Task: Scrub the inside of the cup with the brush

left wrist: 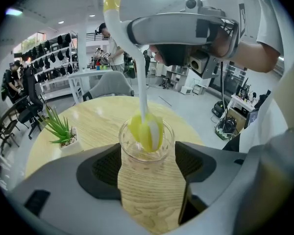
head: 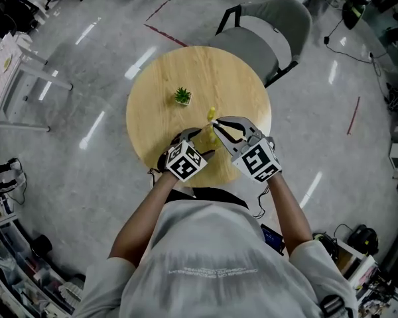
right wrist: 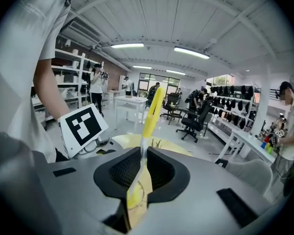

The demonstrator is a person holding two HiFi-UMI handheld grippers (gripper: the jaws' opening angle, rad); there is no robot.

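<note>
A clear glass cup [left wrist: 147, 173] stands on the round wooden table [head: 186, 68], and my left gripper [left wrist: 147, 166] is shut on it, one dark pad against each side. The brush [left wrist: 146, 131] has a white stem and a yellow head, and the head sits inside the cup near its rim. In the right gripper view, my right gripper [right wrist: 143, 166] is shut on the brush stem [right wrist: 146, 131], with the yellow handle end sticking up past the jaws. From the head camera, both grippers [head: 198, 144] [head: 220, 132] meet over the table's near edge, and the cup is hidden under them.
A small potted plant [head: 182, 97] stands on the table, to the far left of the cup. A grey chair [head: 268, 35] is pushed up to the far side. Desks, office chairs, shelves and several people fill the room around.
</note>
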